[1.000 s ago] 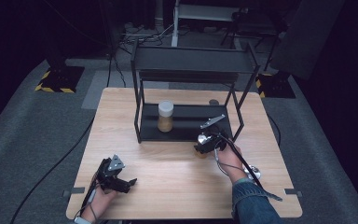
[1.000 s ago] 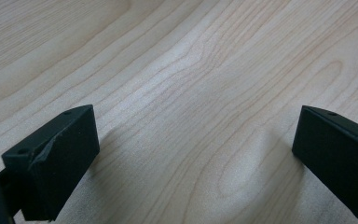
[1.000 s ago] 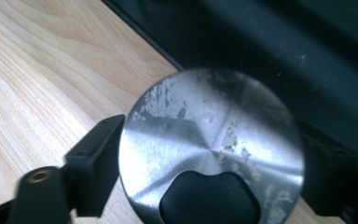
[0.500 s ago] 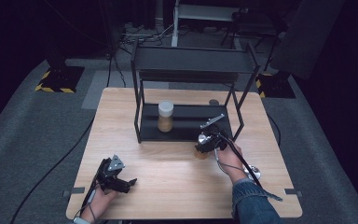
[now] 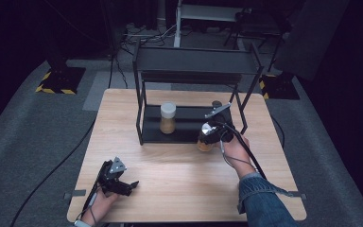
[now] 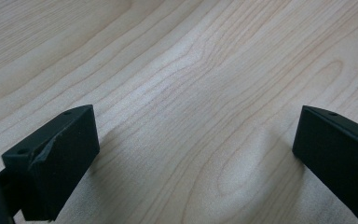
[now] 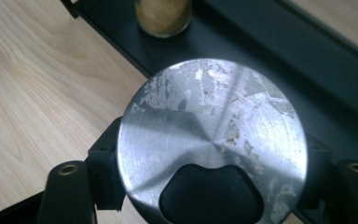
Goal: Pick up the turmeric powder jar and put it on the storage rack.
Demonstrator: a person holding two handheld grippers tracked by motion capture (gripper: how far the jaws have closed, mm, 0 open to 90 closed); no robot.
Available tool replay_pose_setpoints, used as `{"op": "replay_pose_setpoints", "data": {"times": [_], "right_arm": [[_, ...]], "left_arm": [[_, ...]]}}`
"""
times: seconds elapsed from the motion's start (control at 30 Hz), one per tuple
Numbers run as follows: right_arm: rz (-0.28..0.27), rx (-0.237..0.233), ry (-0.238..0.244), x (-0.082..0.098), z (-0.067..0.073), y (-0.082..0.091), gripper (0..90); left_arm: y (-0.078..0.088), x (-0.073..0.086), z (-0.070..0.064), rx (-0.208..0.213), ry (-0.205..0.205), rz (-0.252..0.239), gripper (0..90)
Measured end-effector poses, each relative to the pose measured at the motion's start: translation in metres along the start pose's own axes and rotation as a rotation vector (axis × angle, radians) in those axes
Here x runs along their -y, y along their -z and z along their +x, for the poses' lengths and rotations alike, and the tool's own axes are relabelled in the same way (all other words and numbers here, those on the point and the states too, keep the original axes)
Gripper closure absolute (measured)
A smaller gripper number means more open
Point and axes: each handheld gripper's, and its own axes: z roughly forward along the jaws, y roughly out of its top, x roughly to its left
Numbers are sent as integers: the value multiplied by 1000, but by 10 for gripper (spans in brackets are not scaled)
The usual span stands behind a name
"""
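A jar with a worn silver lid (image 7: pixel 212 126) and amber contents (image 5: pixel 203 144) sits between the jaws of my right gripper (image 5: pixel 209 134), which is shut on it just in front of the black rack's lower shelf (image 5: pixel 189 124). In the right gripper view the jaws of my right gripper (image 7: pixel 212 179) press on the lid's two sides. A second jar (image 5: pixel 168 118) with a white lid and brown contents stands on that lower shelf; its base (image 7: pixel 163 16) is also seen from the right gripper. My left gripper (image 5: pixel 123 185) rests low at the table's near left, its jaws open over bare wood (image 6: pixel 196 154).
The black two-tier rack (image 5: pixel 196 60) stands at the back of the wooden table (image 5: pixel 179 189). Its front posts (image 5: pixel 139 118) flank the lower shelf. Cables trail from both grippers toward the near edge. Grey carpet surrounds the table.
My right gripper has risen a little with the silver-lidded jar in it. The left gripper has stayed where it was.
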Motion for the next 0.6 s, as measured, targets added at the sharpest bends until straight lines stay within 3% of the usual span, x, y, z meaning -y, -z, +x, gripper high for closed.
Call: {"op": "replay_pose_setpoints", "data": {"times": [0.37,0.6], "right_arm": [[-24,0,6,-41,-5,4,306],[-38,28,-14,-52,-7,-14,306]], "left_arm": [[-1,-1,-1,-6,6,0,0],[-1,-1,-1,-7,8,-1,0]]}}
